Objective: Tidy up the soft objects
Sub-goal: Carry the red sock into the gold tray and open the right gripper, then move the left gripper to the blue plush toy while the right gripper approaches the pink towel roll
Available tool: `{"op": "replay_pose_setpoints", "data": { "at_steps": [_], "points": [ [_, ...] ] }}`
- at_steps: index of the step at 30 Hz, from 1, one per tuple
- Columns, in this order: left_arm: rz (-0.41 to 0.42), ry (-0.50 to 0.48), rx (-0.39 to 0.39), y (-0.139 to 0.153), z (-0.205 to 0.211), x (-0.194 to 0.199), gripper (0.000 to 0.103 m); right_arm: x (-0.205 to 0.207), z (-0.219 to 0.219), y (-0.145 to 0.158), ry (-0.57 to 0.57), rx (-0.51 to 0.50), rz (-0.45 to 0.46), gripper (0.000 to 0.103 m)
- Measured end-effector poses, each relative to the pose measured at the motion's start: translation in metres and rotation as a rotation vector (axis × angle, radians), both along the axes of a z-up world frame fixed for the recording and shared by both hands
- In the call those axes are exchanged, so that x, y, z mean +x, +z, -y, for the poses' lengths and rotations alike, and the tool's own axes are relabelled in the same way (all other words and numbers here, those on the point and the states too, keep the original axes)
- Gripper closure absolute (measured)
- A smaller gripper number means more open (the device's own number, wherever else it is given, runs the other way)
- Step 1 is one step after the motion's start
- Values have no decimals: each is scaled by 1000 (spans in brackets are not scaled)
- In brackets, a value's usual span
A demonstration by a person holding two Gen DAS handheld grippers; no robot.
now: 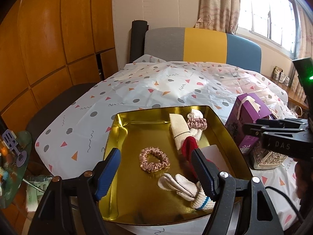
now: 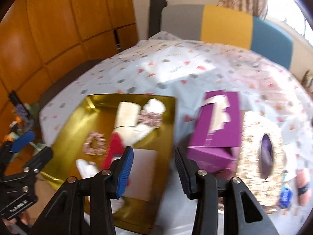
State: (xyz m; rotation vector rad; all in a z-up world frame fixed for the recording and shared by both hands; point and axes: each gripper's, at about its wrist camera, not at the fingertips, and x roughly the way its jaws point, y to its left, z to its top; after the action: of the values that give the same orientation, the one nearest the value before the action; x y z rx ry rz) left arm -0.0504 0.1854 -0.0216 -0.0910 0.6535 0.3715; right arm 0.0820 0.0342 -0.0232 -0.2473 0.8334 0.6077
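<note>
The pink scrunchie [image 1: 154, 162] lies flat on the floor of the gold tray [image 1: 125, 121], near the middle and clear of its neighbours; it is light, limp and satiny, so a pinch across one side of the ring, gathering the ruffle, should hold better than a grab over the whole loop, which would likely just flatten; the pale glove [image 1: 176, 184] lies just beside it toward the near rim, its ribbed cuff being the thickest and least slippery place to take; a red knit piece [image 1: 188, 146], a cream ribbed sock [image 1: 179, 129] and a second scrunchie [image 1: 197, 122] lie in a cluster toward the tray's far right corner; the left gripper [image 1: 156, 174] hangs over the tray with jaws apart, holding nothing; the right gripper [image 2: 154, 168], in a blurred view, seems likewise spread and empty above the tray's right edge, with a purple box [image 2: 217, 129] just beside it on the patterned worktop [image 1: 137, 86].
</note>
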Motion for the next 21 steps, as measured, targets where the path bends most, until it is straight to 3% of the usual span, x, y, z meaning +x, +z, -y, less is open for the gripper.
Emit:
{"op": "replay_pose_setpoints", "data": {
  "at_steps": [13,21],
  "points": [
    [-22,-23,18,0,18,7,27,-15,39,29,-107,-45,200,59],
    [-32,-56,41,2,35,13,27,-16,60,37,-134,-26,225,59]
  ]
}}
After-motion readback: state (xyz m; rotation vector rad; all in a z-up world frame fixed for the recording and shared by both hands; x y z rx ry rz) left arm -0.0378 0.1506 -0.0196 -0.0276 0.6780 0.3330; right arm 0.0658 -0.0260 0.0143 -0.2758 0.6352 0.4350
